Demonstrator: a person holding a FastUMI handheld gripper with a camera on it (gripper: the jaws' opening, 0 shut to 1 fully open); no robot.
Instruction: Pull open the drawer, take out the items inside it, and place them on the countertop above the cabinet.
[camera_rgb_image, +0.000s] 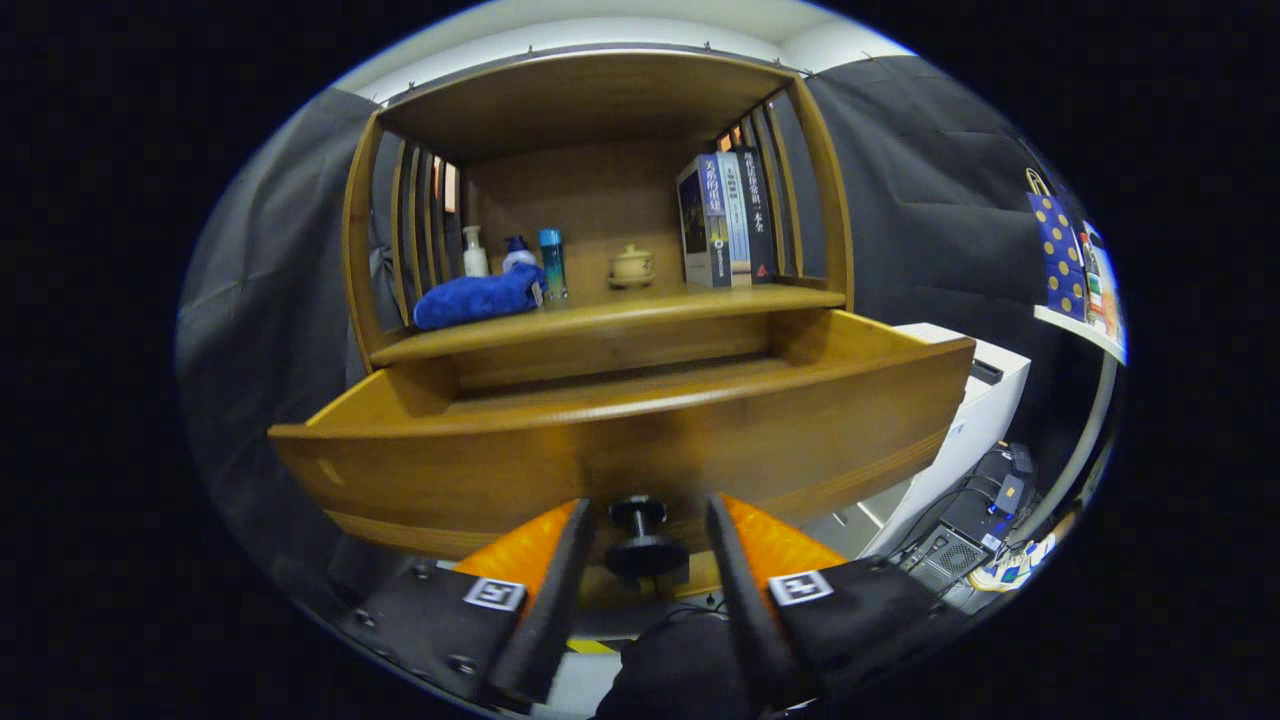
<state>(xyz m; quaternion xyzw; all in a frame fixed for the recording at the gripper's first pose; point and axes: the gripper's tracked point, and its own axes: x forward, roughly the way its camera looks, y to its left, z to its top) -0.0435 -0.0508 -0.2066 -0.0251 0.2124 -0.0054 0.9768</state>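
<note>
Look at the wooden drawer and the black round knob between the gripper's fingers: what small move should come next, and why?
Probably lift the gripper up over the front of the wooden drawer to look inside. The drawer already stands pulled out, the black round knob sits in the gap between the open orange fingers, and from this low angle its contents cannot be seen.

A blue towel (478, 297) lies at 9 o'clock of the shelf recess. Behind it stand a white pump bottle (474, 252) and a blue canister (552, 264). A lidded ceramic cup (631, 265) sits at centre. Upright books (722, 219) occupy 3 o'clock. Further toward 3 o'clock: a white appliance (985, 395), a dotted gift bag (1057, 252) on a side shelf (1078, 331).
</note>
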